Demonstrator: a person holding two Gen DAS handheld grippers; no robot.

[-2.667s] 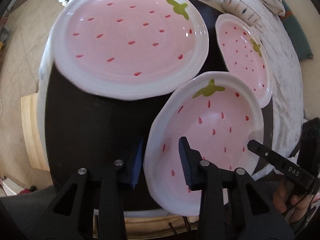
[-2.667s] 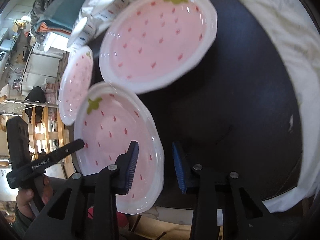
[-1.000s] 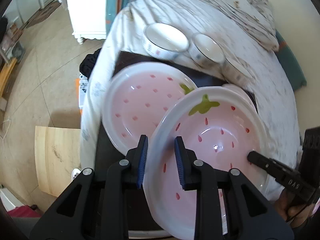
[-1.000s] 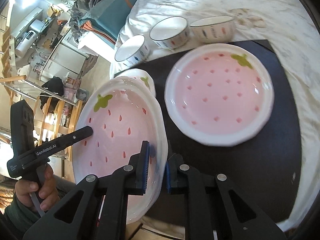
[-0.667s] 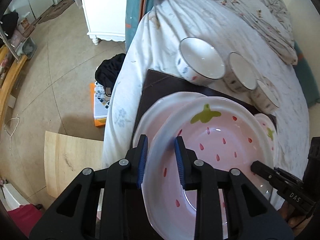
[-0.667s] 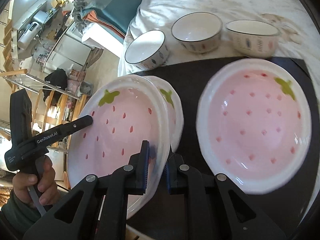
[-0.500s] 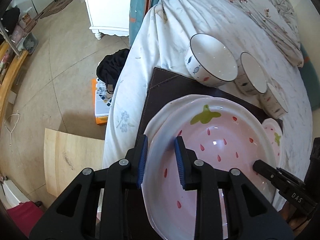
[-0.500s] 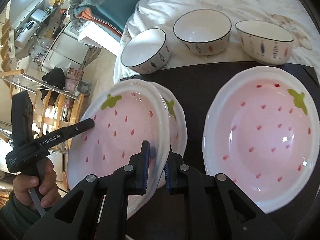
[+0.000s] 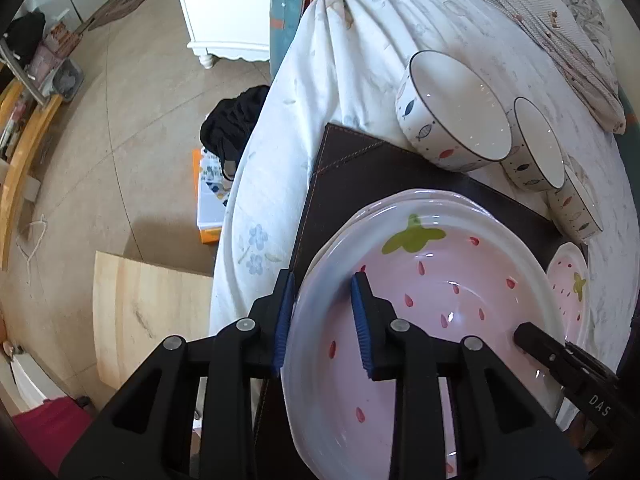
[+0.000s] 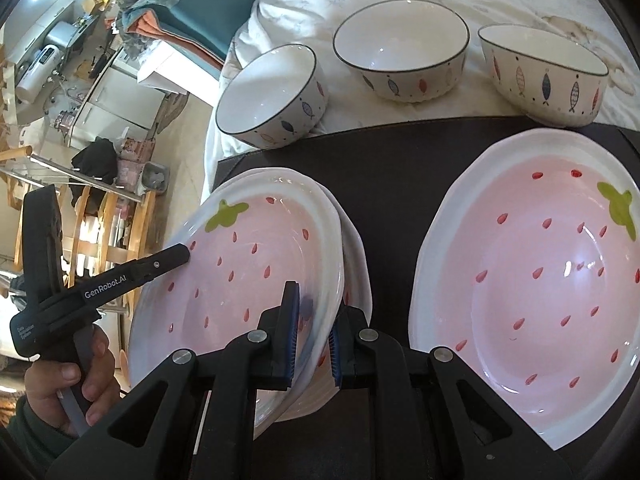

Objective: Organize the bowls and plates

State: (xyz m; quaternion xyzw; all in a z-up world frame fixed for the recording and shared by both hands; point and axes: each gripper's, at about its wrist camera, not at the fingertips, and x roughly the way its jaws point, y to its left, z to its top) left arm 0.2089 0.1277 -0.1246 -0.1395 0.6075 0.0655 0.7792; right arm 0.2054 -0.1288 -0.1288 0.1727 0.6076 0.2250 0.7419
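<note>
A pink strawberry plate (image 9: 440, 300) (image 10: 256, 264) is held between both grippers above the black mat (image 10: 392, 160). My left gripper (image 9: 322, 320) is shut on its left rim. My right gripper (image 10: 312, 332) is shut on its right rim. Under it shows the rim of another strawberry plate, large in the left wrist view (image 9: 400, 196) and small in the right wrist view (image 10: 358, 264). Another strawberry plate lies to the side, a small one in the left wrist view (image 9: 570, 284) and a large one in the right wrist view (image 10: 532, 280).
Three white fish-pattern bowls (image 10: 276, 96) (image 10: 400, 54) (image 10: 544, 76) stand in a row on the white cloth (image 9: 280, 152) behind the mat. The cloth edge drops to the floor (image 9: 120, 140) on the left. A folded patterned blanket (image 9: 540, 4) lies at the back.
Both grippers closed on the plate, lifted it off the mat and carried it sideways. It now hangs over another strawberry plate, lower than half a second ago.
</note>
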